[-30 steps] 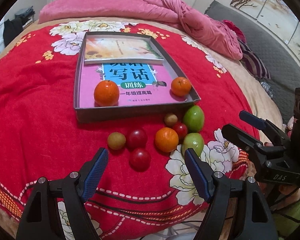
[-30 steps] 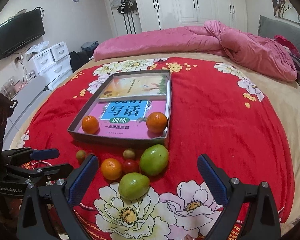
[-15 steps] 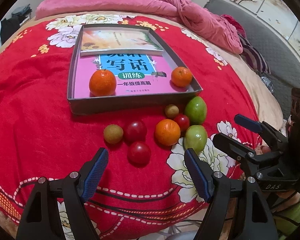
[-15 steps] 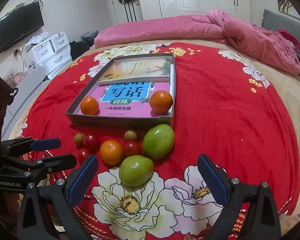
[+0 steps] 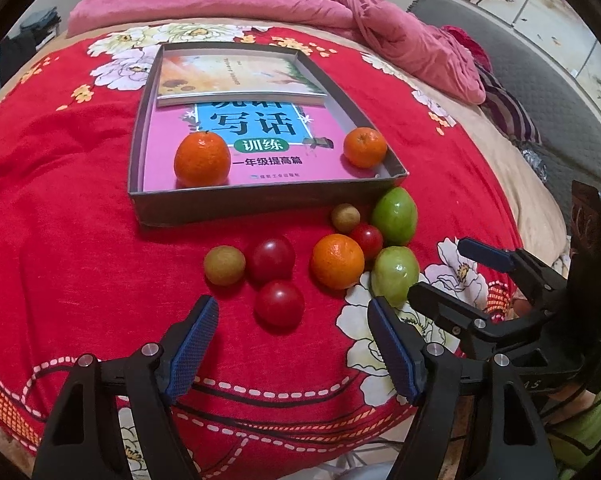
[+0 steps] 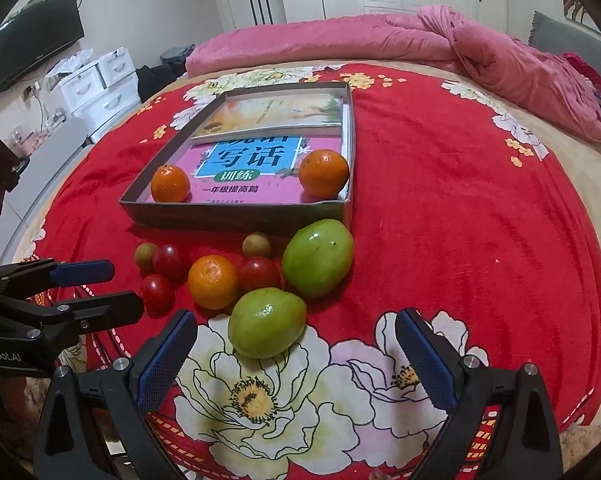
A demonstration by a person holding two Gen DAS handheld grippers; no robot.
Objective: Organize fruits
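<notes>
**Green fruit lined up for the first pick**

Red floral bedspread carries a shallow grey tray in which 2 books and 2 oranges are already lying. Just in front of the tray's near wall, 8 loose fruits are clustered: 2 green fruits, 1 orange, 3 small red fruits and 2 small brownish ones, whose kind cannot be made out with certainty through the fisheye.

The right gripper is held with its jaws spread wide and nothing between the pads; the nearer green fruit sits just ahead of the gap, slightly toward the left pad. The left gripper is likewise spread and empty, with the nearest red fruit centred just beyond its tips.

For a clean pick, the right gripper would best be shifted a little to its left so the green fruit is centred, then lowered until the pads bracket its widest part. The soft bedspread gives under pressure, so round fruit is likely to roll if nudged; closure should be gentle and even. The neighbouring orange and red fruit touch the target, and the left pad should be slipped in without pushing them.
</notes>
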